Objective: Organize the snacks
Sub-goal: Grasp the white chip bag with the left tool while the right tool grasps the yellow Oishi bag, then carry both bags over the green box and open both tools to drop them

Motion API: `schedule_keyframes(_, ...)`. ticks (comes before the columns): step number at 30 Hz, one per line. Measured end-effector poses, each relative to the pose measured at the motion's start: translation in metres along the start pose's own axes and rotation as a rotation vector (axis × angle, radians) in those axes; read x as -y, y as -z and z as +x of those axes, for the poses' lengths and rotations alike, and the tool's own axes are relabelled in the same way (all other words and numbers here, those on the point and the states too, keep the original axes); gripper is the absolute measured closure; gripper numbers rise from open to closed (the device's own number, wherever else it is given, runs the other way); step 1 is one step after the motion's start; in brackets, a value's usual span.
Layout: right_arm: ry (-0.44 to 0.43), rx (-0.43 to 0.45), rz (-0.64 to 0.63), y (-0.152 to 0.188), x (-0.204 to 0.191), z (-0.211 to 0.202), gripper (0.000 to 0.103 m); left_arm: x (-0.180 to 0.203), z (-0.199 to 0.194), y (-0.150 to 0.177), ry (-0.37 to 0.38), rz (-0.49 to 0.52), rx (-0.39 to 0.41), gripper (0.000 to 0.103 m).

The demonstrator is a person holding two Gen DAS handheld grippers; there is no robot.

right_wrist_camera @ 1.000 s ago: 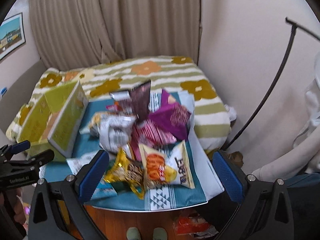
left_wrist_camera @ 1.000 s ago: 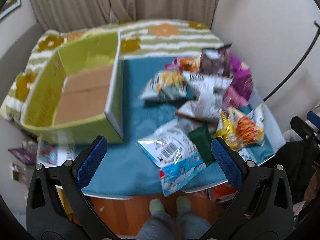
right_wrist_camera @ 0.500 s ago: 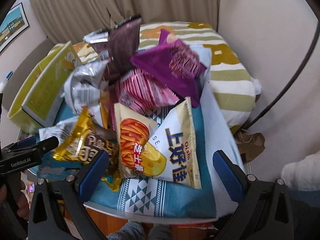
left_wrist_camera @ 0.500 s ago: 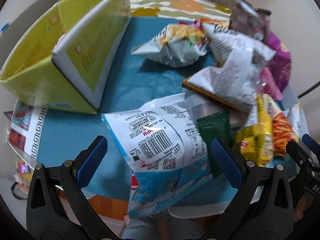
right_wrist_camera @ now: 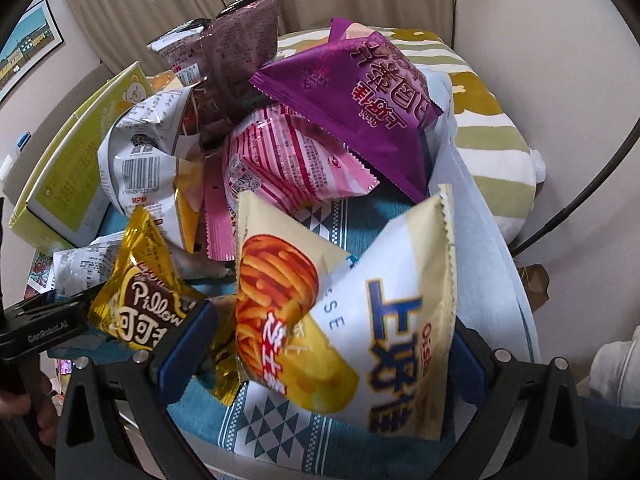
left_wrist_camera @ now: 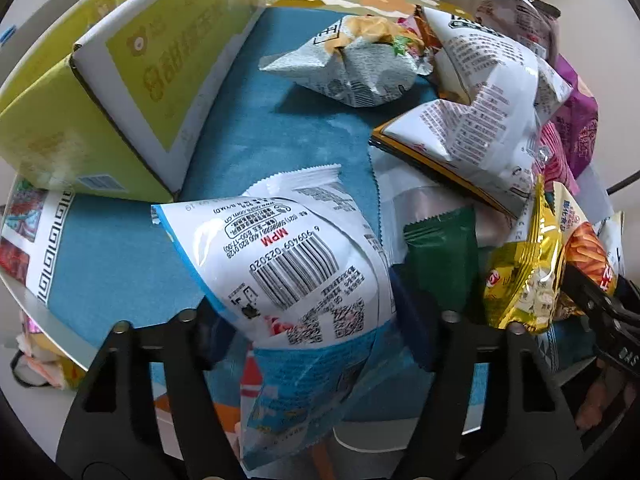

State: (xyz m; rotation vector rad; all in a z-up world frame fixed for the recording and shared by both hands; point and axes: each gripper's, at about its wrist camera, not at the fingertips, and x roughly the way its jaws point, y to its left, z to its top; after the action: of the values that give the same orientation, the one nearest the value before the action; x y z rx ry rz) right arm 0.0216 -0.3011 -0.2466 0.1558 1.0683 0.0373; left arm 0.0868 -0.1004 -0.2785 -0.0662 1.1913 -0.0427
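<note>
Progress: sorting has barely begun; no snack is seen inside the box.

Left wrist view, left to right. The yellow-green cardboard box stands at the upper left of the frame on the blue-covered worktop. Its interior is mostly out of frame, so it cannot be confirmed empty. At lower centre, the left tool has just been closing; its jaws now press from both sides on the white-and-blue barcode bag, which bulges between them. That bag appears to rest on the worktop, not yet lifted. To its right lie a dark green packet and a gold packet. A crumpled white bag sits in the upper right.

Right wrist view, left to right. The same gold packet lies at lower left. The right tool straddles the cheese-stick bag at lower centre. Its left pad is close against the bag; the right pad is hidden behind it, so whether it is clenched or released cannot be told. A pink striped bag and a purple bag are piled above.

Remaining: every bag in the pile has yet to be transferred, probably into the box.
</note>
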Motion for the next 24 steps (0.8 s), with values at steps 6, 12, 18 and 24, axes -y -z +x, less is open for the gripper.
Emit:
schedule_keyframes(6,0.015,-0.005,-0.008,-0.001,-0.004,0.007,0.001,0.0,-0.006,0.003,0.003,0.011,0.013,0.046)
schedule_keyframes(12,0.016,-0.002,-0.047,0.001,-0.007,0.005,0.026,0.003,-0.023,0.014,-0.002,0.026,0.039,0.047)
schedule_keyframes(18,0.005,0.029,-0.043,0.001,-0.005,-0.007,0.032,0.001,-0.043,0.019,-0.006,0.024,0.069,0.047)
schedule_keyframes(24,0.023,0.077,-0.062,-0.007,-0.006,-0.031,0.034,0.003,-0.076,0.018,-0.011,0.023,0.109,0.047)
